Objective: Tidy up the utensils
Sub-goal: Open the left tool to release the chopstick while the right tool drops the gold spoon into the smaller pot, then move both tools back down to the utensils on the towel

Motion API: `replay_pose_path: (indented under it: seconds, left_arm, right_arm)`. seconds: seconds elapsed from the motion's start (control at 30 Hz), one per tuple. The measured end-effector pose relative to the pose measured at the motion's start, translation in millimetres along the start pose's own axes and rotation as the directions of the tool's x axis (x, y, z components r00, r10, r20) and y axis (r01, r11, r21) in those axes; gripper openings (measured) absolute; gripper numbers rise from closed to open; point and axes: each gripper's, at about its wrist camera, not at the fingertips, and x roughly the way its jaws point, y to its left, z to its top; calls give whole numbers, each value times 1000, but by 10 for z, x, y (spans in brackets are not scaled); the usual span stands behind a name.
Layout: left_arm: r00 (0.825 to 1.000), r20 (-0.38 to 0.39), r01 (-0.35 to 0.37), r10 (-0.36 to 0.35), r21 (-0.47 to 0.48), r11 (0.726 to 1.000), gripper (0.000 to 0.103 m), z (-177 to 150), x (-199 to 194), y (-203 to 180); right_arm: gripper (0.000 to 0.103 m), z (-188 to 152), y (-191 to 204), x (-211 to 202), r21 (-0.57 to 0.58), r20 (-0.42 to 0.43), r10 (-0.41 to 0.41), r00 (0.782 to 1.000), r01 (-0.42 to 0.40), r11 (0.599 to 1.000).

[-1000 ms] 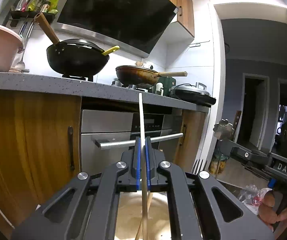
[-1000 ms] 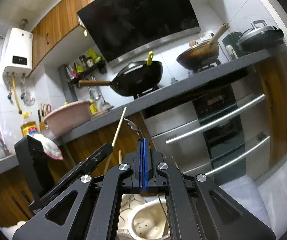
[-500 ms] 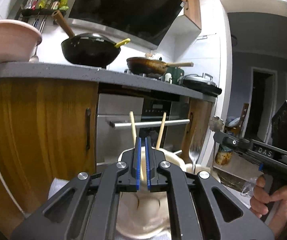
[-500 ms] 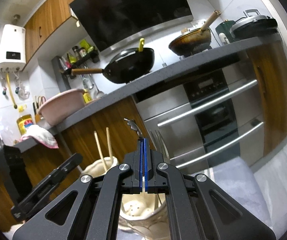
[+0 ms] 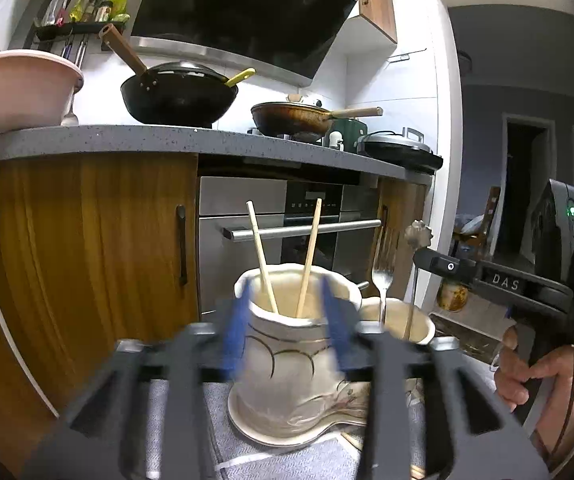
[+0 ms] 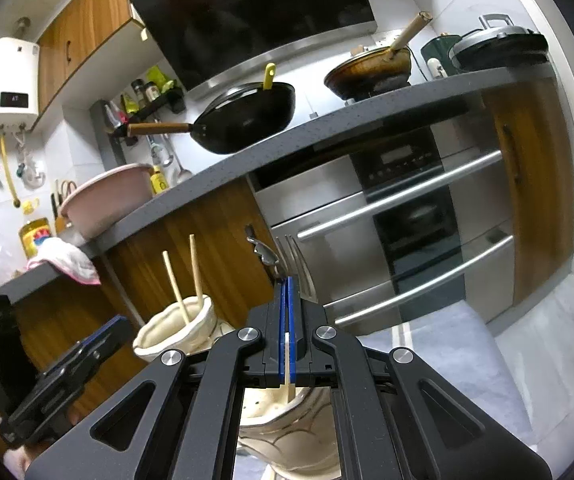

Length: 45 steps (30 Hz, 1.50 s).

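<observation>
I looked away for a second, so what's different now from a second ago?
The left claw has opened and let go of its chopstick, which now stands in the tall ceramic holder beside the other chopstick. The right claw stays shut on a utensil handle over the second holder, near the fork.

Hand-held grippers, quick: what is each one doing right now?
Left hand-held gripper: open, holding nothing, blue pads either side of the chopstick pot.
Right hand-held gripper: closed on the fork.

Home kitchen: black wok (image 5: 179, 96) on hob upper centre, range hood (image 5: 243, 12) above, built-in oven (image 6: 407, 216) mid-frame, wood cabinets (image 5: 87, 260) left.
</observation>
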Motion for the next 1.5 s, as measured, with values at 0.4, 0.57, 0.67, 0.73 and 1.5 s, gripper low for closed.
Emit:
replay_pose_path:
  seconds: [0.4,0.57,0.67,0.73,1.5]
  left_arm:
    - [999,35,-17,15,66,998,88,-20,-124,-164]
    - [999,18,-44,42,76,996,90,-43,-115,-180]
    - [997,31,-73,71,72,995,92,-46,-129,-163]
    - [995,51,-94,90,75,993,96,-45,-164,-165]
    - [997,-11,-71,71,31,997,97,-255,-664,-306]
  right_arm:
    - [8,-21,-54,-19,-20,-13,-44,999,43,999]
    - [22,-7,-37,-69,-30,4,-42,999,42,999]
    - [34,6,-16,-115,-41,18,-42,999,43,998]
    - [49,8,-8,-168,-44,29,-42,999,43,998]
    - [98,-280,-67,-1132,-112,115,-202,973,215,970]
